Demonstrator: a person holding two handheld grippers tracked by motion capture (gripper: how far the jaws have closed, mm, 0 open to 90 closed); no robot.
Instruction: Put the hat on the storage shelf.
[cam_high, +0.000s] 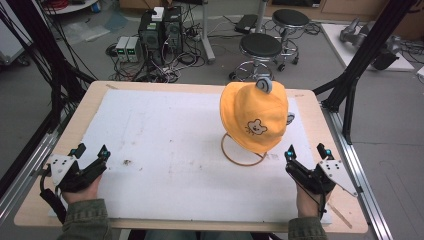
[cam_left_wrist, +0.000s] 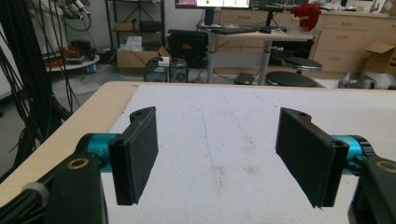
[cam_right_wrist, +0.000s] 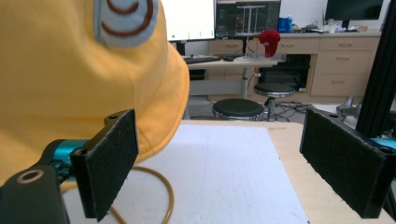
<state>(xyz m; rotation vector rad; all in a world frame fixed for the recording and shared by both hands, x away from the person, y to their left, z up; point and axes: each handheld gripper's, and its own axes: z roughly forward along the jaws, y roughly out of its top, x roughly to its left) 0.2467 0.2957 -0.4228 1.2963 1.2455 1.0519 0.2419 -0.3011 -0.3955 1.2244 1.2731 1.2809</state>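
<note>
Yellow hat (cam_high: 255, 117) sits on a wire stand (cam_high: 243, 150) at about 2 o'clock from the centre of the white mat (cam_high: 165, 150), toward the far right part of the table (cam_high: 320, 125). The hat carries a bear face print on its near side and a grey round ear (cam_high: 264, 85) at its top; a second grey ear (cam_high: 290, 118) shows at its 3 o'clock edge. The stand's ring base lies flat on the mat under the hat, at its 6 o'clock. Right gripper (cam_high: 305, 150) is at the near right corner of the mat, at roughly 5 o'clock from the hat, near the ring base but not touching it; jaws stand wide apart, nothing between them. In the right gripper view the hat (cam_right_wrist: 70, 93) is close ahead at 10 o'clock, with the ring (cam_right_wrist: 159, 186) just beyond the left pad. Left gripper (cam_high: 91, 150) is at the near left edge of the mat, at 8 o'clock from the mat's centre, well apart from the hat; jaws wide apart, holding nothing, bare mat (cam_left_wrist: 219, 140) between them.
</note>
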